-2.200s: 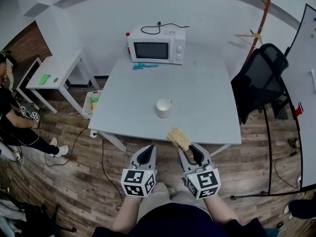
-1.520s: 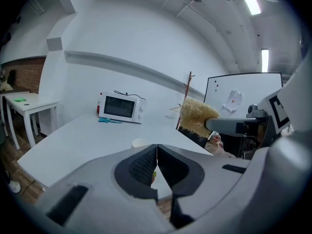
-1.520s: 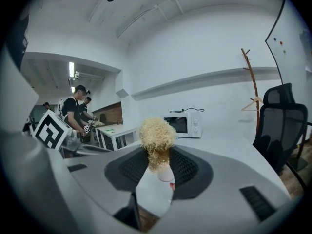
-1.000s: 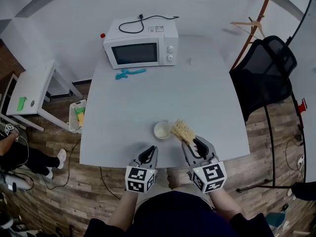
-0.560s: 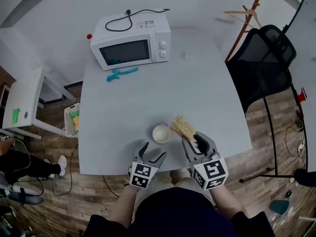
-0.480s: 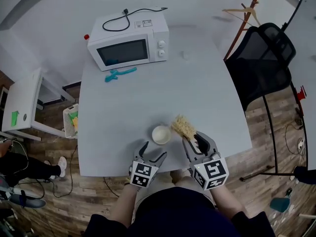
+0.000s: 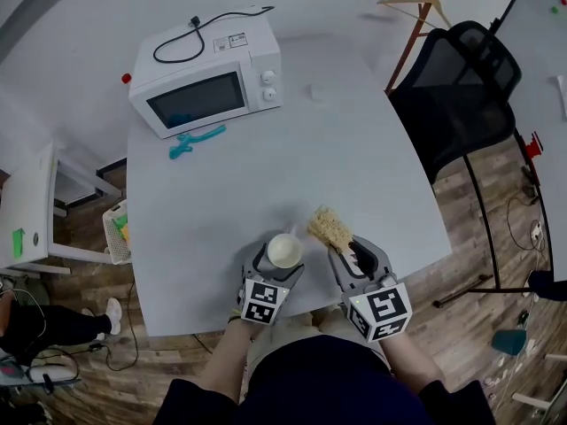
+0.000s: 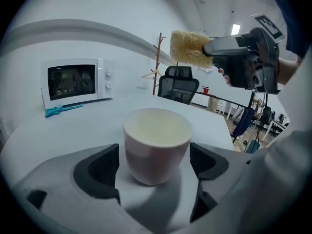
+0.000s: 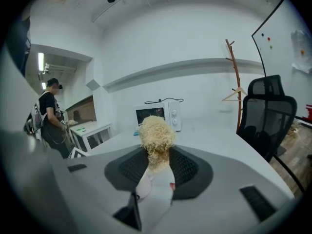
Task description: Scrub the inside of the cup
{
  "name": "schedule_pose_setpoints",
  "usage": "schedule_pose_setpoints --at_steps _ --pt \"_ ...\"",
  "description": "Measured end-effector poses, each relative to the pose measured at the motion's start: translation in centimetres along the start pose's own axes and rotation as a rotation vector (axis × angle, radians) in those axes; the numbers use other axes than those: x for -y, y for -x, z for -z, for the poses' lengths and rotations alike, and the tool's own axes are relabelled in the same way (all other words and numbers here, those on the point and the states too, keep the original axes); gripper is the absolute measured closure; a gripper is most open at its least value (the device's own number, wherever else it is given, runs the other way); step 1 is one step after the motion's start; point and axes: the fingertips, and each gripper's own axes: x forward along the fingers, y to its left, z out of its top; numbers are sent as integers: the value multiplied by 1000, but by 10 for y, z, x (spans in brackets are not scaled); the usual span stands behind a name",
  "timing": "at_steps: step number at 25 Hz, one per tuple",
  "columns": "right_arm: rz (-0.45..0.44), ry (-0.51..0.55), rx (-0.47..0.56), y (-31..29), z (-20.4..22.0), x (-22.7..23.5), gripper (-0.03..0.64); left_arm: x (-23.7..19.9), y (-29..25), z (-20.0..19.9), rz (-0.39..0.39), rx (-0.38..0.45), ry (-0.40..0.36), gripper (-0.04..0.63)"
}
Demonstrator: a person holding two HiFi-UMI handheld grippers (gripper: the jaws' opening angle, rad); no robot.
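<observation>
Two jobs are split between my hands, and I take them from the left. My left gripper [image 7: 280, 262] slants down to the table [image 7: 221, 184] near its front edge, and its jaws have just been opening; now they stand spread wide with the cup [image 8: 157, 143] upright between them. In the left gripper view a gap shows on either side of the cup, so my pads are not pressing on it yet. I judge this hand is there to pin the cup, so it won't skid or tip under scrubbing. Just right of the cup and higher, clear of the rim, hangs the loofah scrubber [image 7: 330, 228]. My right gripper [image 9: 156, 165] is clamped on its lower end with the fibrous head sticking out forward, free to go in. That hand tilts only slightly down, waiting beside the cup.
</observation>
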Motion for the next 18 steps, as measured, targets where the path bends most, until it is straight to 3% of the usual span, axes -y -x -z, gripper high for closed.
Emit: schedule_pose_setpoints --at_steps 7,18 --pt "33 -8 -18 -5 4 3 480 3 -23 -6 55 1 -29 163" --pt "27 8 -22 -13 6 -4 480 3 -31 -9 59 7 -57 164"
